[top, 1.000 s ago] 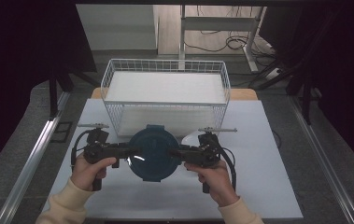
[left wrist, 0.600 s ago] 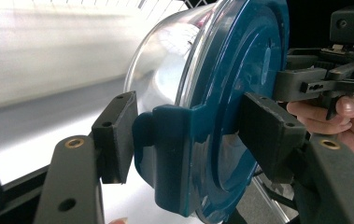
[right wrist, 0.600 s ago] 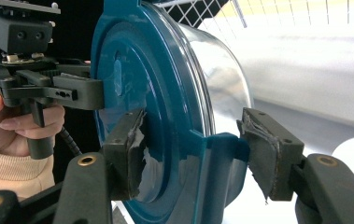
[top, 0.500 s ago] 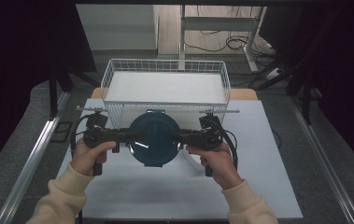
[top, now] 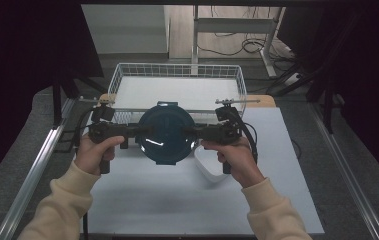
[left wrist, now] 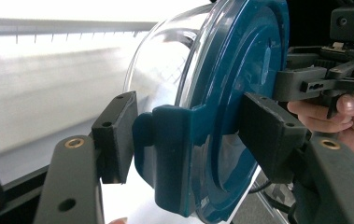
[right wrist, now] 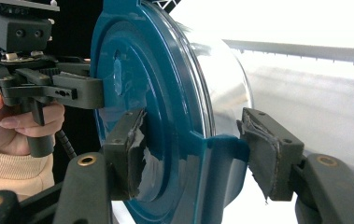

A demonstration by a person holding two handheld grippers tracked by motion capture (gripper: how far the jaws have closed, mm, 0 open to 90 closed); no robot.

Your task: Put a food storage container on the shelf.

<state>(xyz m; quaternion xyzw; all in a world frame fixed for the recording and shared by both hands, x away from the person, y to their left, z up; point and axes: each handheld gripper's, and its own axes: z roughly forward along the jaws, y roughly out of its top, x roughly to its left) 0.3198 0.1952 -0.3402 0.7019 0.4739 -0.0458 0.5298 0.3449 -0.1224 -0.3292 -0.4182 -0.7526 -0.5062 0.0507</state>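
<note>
While the lidded glass container (top: 166,133) hangs above the white table (top: 142,200) just short of the wire basket (top: 177,70), the left gripper (top: 138,132) and right gripper (top: 193,132) each clamp a lid latch (jaws part-closed). The lift looks done; lowering it into the basket remains.

- lidded bowl (top: 166,134): hides the middle of the wire basket's (top: 122,75) near wall in the high view.
- its lower rim is cut off by the bottom edge in both gripper views.
- contents: cannot tell.
</note>
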